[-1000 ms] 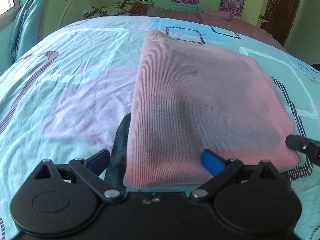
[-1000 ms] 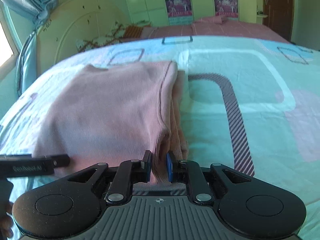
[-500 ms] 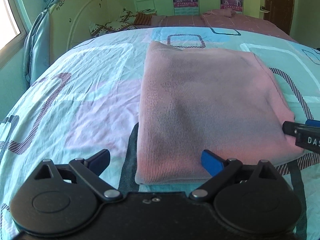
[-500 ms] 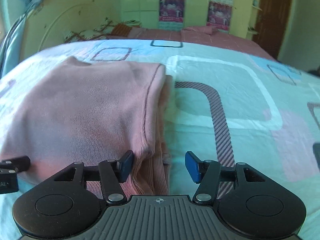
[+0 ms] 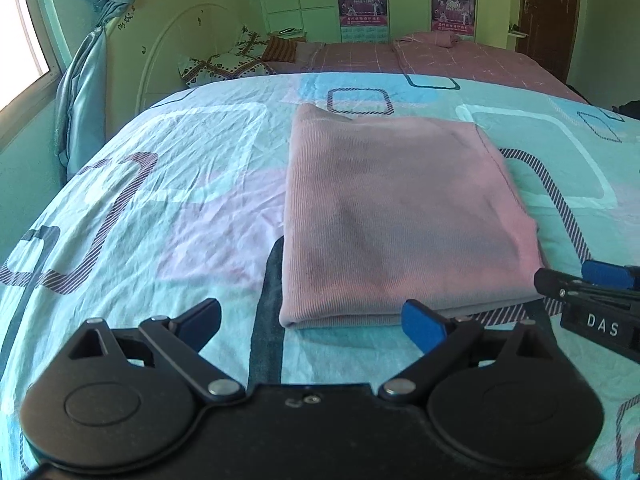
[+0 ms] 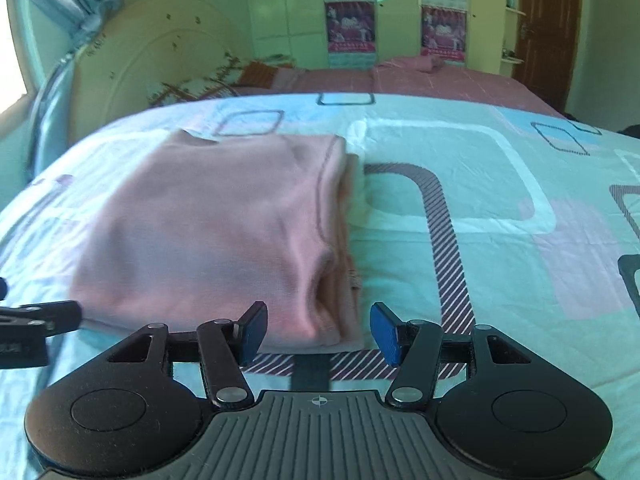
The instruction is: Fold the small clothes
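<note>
We see a bed (image 5: 168,184) covered by a turquoise sheet (image 6: 500,200) printed with rounded rectangles in white, pink, blue and hatched dark lines; the sheet is creased. At the far left stands a cream arched headboard (image 5: 168,52) with small dark marks. Beside it hangs a gathered blue satin curtain (image 5: 84,80), next to a bright window (image 5: 24,52) at the left edge. Patterned pillows (image 5: 224,66) lie against the headboard. Beyond, we note a second bed surface in pink checked fabric (image 5: 440,60). The walls are green. Pale wardrobe doors (image 5: 300,4) carry two posters (image 5: 362,4). A brown wooden door (image 5: 548,16) stands at the right.
</note>
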`<state>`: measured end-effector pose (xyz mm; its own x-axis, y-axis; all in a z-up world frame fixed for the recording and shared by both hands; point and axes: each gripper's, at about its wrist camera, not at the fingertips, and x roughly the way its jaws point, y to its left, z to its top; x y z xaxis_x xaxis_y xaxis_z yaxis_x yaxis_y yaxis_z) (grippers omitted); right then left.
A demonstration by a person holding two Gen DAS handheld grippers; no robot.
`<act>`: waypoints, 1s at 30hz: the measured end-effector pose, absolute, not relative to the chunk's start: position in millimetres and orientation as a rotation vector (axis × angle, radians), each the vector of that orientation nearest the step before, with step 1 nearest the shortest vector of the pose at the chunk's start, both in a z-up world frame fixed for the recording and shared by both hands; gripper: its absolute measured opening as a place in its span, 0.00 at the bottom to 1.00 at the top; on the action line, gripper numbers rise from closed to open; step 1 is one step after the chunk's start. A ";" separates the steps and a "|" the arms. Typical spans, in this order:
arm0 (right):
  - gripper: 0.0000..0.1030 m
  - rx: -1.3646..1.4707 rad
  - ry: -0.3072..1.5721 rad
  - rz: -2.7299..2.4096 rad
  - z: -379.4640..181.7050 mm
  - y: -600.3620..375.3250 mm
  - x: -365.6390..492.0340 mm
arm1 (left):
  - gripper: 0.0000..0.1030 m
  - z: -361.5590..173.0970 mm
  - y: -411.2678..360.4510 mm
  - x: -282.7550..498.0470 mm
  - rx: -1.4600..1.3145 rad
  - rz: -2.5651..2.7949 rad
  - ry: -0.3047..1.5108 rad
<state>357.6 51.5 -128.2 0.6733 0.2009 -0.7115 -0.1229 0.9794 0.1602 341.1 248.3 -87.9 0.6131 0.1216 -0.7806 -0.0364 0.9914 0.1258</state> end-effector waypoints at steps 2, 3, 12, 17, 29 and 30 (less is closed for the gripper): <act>0.55 0.108 0.802 0.221 -117.0 51.0 343.4 | 0.92 -78.3 246.8 328.2 0.091 0.094 0.896; 0.55 0.111 0.797 0.236 -111.4 49.1 334.1 | 0.92 -71.5 244.9 318.8 0.090 0.097 0.886; 0.83 0.108 0.622 0.312 -32.1 16.6 212.7 | 0.93 -12.5 226.2 211.6 0.036 0.130 0.803; 0.90 0.103 0.514 0.276 1.5 1.4 143.5 | 0.94 18.9 213.5 147.8 0.019 0.144 0.743; 0.98 0.099 0.393 0.253 37.4 -9.5 56.8 | 0.96 56.2 202.2 65.1 0.009 0.176 0.635; 0.98 0.101 0.393 0.255 37.7 -9.9 55.4 | 0.96 57.5 202.7 60.4 0.007 0.178 0.630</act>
<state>55.4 -9.9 37.7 0.8923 0.2649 -0.3655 -0.2258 0.9630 0.1468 60.4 202.7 57.5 0.7933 0.1681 -0.5852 -0.1637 0.9846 0.0610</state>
